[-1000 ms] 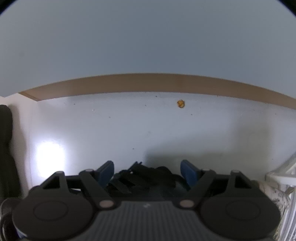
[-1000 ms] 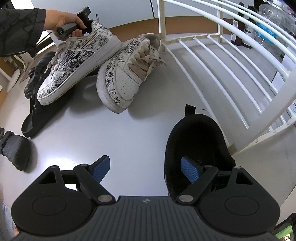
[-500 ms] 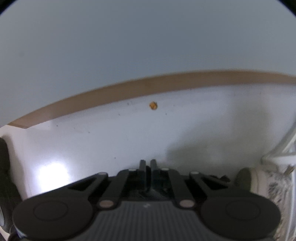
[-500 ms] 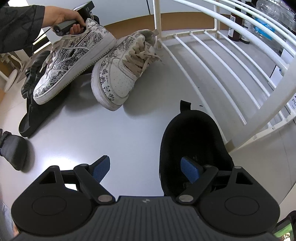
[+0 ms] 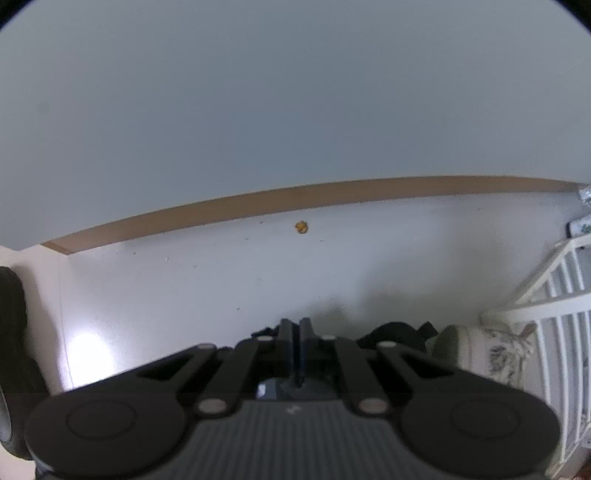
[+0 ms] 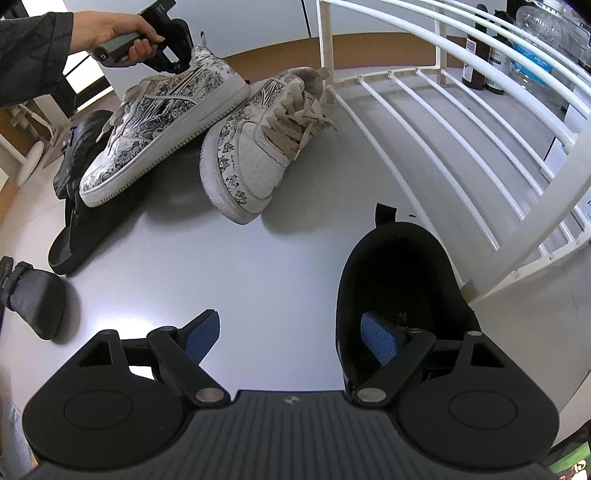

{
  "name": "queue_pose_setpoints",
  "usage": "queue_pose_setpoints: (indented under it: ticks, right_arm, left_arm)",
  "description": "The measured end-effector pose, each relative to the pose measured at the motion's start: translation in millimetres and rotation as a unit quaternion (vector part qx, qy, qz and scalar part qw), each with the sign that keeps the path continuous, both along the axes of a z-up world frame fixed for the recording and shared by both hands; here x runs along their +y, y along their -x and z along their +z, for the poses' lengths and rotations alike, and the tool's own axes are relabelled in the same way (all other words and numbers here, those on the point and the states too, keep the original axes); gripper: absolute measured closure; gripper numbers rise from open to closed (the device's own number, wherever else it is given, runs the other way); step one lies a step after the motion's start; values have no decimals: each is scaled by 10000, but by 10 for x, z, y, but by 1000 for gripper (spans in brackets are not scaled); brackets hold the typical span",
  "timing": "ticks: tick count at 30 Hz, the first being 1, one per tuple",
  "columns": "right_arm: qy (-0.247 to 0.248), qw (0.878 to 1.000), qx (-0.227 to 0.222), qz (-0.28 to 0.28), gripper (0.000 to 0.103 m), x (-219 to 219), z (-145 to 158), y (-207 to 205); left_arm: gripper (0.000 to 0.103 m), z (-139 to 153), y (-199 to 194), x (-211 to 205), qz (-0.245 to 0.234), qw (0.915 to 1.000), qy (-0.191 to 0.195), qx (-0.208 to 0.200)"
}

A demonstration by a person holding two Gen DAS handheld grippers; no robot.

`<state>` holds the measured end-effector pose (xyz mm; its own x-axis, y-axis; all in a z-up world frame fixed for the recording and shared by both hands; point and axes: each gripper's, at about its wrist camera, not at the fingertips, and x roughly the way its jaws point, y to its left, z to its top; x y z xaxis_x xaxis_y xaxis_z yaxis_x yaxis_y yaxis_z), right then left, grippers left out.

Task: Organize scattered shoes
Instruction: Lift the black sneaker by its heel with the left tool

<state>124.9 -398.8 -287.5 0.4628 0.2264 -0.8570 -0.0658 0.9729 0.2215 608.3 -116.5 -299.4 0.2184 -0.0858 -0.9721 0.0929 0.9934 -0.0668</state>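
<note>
My left hand [image 6: 122, 31] sits top-left in the right wrist cam, sleeve behind it, wrapped round the tool handle w/ the left gripper [image 5: 294, 334] pointing steeply down at the heel of the printed sneaker [image 6: 162, 125]. Its jaws are fully closed, pinched on that sneaker's heel collar; heel is raised, toe angled down over the black slide sandal [image 6: 85, 225]. From the left cam I only see the closed fingers, gray floor [image 5: 221, 280] and baseboard. Right gripper [image 6: 291, 334] tilts down too, jaws wide apart, gripping nothing; one pad is over the black shoe [image 6: 399, 280], the other over bare floor. Second printed sneaker [image 6: 258, 155] lies just beside the white rack [image 6: 461, 122]. Rack's slats hold no shoes; bottles [image 6: 476, 48] stand beyond it.
</note>
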Motion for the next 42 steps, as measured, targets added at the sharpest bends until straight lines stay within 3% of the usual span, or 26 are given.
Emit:
queue_pose_setpoints:
  ticks: [2, 6, 11, 14, 18, 20, 26, 29, 33, 38, 41, 42]
  right_arm:
    - [3, 10000, -13, -1, 15, 7, 6, 13]
    - [-26, 10000, -85, -16, 15, 27, 44, 13]
    - [-22, 10000, -76, 39, 15, 44, 47, 16]
    - [-24, 10000, -78, 14, 15, 24, 46, 17]
    - [-28, 10000, -60, -29, 15, -4, 35, 19]
    - [-47, 10000, -50, -31, 15, -2, 23, 10]
    - [-26, 10000, -88, 29, 15, 7, 31, 10]
    - [-10, 10000, -22, -50, 15, -40, -3, 24]
    - [0, 9999, 13, -101, 15, -94, -32, 18]
    - [14, 9999, 28, -113, 15, -122, -53, 11]
    - [-3, 9999, 54, -134, 15, -131, -74, 5]
    - [-11, 9999, 55, -133, 15, -129, -76, 2]
  left_arm:
    - [101, 51, 38, 10, 41, 9996, -120, -234]
    - [101, 148, 63, 59, 13, 9987, 174, -471]
    - [100, -101, 173, -44, -93, 9998, 151, -56]
    - [87, -72, 126, 13, 205, 9996, 189, -47]
    - [50, 1, 55, 87, 574, 9979, 270, -91]
    - [48, 73, 9, 78, 633, 9977, 198, -148]
    - [37, -67, -88, 14, 790, 9966, -175, -136]
    - [37, -151, -72, 3, 840, 9946, -603, -69]
    - [37, -260, -94, 27, 964, 9918, -836, -26]
    - [38, -312, -37, 91, 1027, 9910, -835, 198]
    - [51, -320, -26, 92, 813, 9900, -1081, 411]
    - [52, -320, -17, 100, 771, 9896, -1110, 496]
